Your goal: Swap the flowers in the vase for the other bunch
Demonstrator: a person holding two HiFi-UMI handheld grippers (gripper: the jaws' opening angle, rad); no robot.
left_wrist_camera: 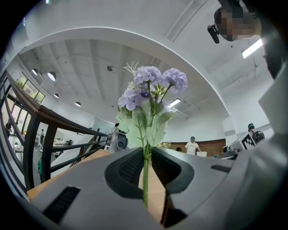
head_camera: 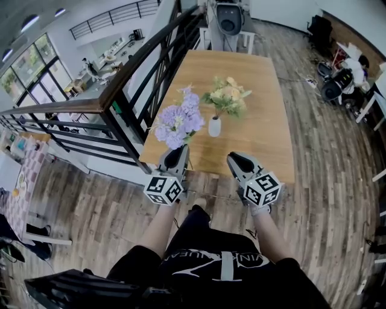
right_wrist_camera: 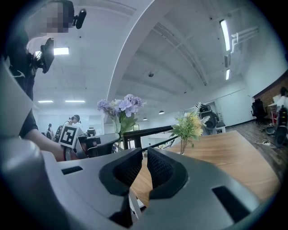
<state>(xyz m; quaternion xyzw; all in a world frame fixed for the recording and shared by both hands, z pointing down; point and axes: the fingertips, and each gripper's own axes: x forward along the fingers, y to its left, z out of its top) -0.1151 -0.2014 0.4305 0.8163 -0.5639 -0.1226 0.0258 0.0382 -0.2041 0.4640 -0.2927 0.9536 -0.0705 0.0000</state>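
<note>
My left gripper (head_camera: 175, 158) is shut on the green stem (left_wrist_camera: 145, 179) of the purple flower bunch (head_camera: 178, 121), which stands upright over the near left edge of the wooden table (head_camera: 265, 139). Its blooms (left_wrist_camera: 153, 85) rise above the jaws. A small white vase (head_camera: 214, 127) in the middle of the table holds the yellow-and-cream bunch (head_camera: 227, 95), which also shows in the right gripper view (right_wrist_camera: 189, 126). My right gripper (head_camera: 239, 162) hovers at the near table edge, right of the vase line, with its jaws (right_wrist_camera: 145, 155) shut and nothing between them.
A black stair railing (head_camera: 129, 78) runs along the table's left side, with a drop to a lower floor beyond it. A dark machine (head_camera: 229, 18) stands past the table's far end. Chairs and a person (head_camera: 356, 66) are at the far right on the wood floor.
</note>
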